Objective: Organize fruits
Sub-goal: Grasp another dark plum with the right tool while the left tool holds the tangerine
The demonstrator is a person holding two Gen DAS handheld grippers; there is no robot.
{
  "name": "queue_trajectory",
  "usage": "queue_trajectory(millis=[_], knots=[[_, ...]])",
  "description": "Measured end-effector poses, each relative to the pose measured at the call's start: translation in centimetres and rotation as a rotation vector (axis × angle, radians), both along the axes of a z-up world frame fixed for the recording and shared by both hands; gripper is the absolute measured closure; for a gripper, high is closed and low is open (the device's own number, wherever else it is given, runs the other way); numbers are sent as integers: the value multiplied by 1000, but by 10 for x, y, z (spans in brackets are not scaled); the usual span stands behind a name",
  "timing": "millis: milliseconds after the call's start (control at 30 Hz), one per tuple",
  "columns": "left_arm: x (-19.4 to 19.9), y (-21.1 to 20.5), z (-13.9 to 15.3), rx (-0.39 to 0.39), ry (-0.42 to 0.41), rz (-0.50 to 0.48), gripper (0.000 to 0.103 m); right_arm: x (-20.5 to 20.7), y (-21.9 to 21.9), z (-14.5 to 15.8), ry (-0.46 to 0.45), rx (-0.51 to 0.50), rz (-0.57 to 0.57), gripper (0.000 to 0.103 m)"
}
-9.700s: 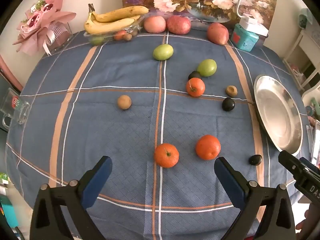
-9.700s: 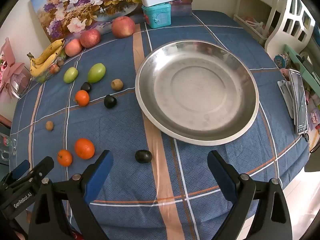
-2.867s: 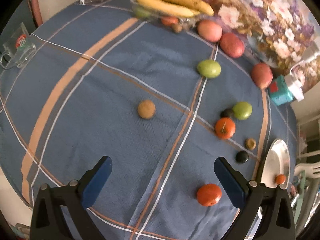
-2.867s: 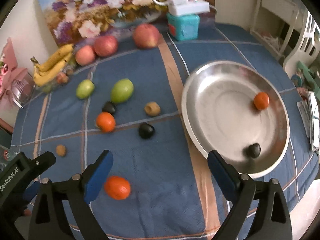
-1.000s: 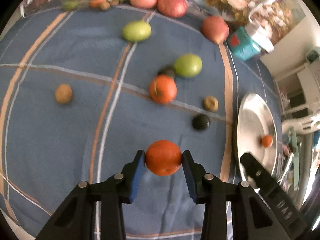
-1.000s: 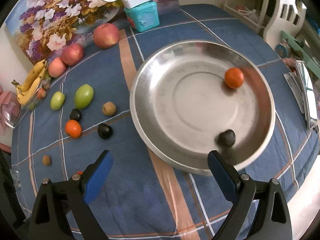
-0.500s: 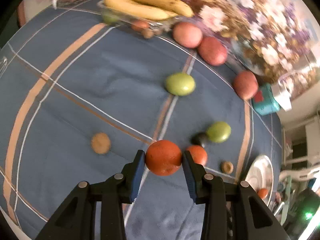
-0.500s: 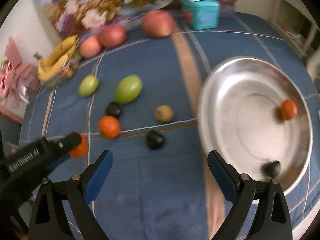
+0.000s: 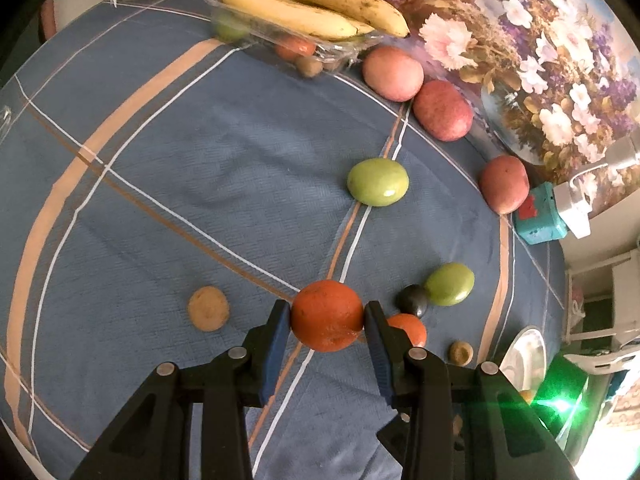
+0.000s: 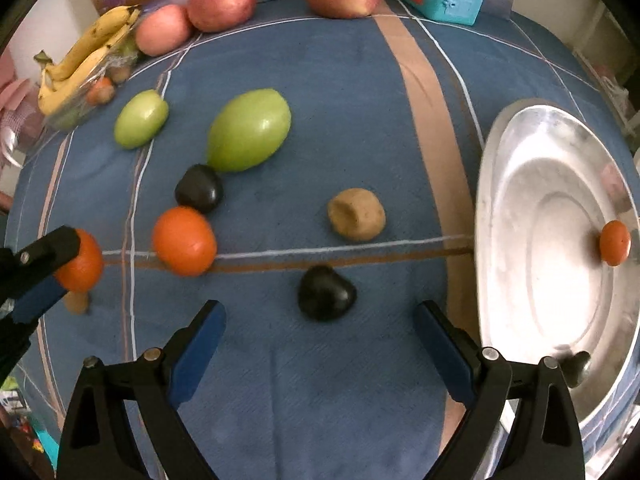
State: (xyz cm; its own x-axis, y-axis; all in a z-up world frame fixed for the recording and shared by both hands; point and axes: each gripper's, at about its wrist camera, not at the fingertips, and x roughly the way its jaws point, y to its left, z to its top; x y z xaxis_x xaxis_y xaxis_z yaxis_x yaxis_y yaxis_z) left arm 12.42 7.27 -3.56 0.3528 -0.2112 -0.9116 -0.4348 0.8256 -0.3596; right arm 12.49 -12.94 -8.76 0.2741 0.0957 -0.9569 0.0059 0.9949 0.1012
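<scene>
**Inspector A:** At nine o'clock in the right wrist view, what is the left gripper [image 10: 60, 276] doing?

**Inspector B:** Clamped on the orange [image 9: 327, 315]. In the left wrist view both blue pads press its sides, at six o'clock of centre, and it sits above the blue checked counter [image 9: 200, 168]. A small brown fruit [image 9: 208, 308] lies on the cloth at its nine o'clock, apart from it.

**Inspector A:** Moving rightward?

**Inspector B:** A second orange fruit [image 10: 184, 240] lies on the cloth. A dark fruit [image 10: 199, 188] touches it at its twelve o'clock, and a large green fruit [image 10: 249, 129] lies against that dark one at one o'clock. A smaller green fruit [image 10: 140, 118] sits well apart at ten o'clock. Bananas [image 9: 312, 4] rest on a clear tray at the far edge, with three red apples [image 9: 442, 110] spaced along that edge to their right.

**Inspector A:** Centre?

**Inspector B:** The right gripper [image 10: 320, 354] stands wide apart, holding nothing. A black fruit [image 10: 326, 293] lies just ahead between its fingers, untouched. A tan fruit [image 10: 356, 214] lies at twelve o'clock from it.

**Inspector A:** Far right?

**Inspector B:** The steel plate [image 10: 520, 184] at three o'clock holds a small orange fruit [image 10: 615, 242] near its far rim and a dark fruit [image 10: 576, 366] at five o'clock, partly hidden by the gripper finger.
</scene>
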Motion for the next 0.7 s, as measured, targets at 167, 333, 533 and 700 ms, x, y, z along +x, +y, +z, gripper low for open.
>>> queue_trajectory(millis=[167,333,533,700], knots=[[2,5,-9,16,31,4,62,9,13,-6,-4,-62,23,0],[2,12,-12,9,38,14,62,6,20,-8,-15,-75,30,0],[1,17,-12,-3,35,16,62,5,19,-9,-11,-76,20,0],[1,18,-13,-6,39,13,62,1,20,-13,-49,-79,19,0]])
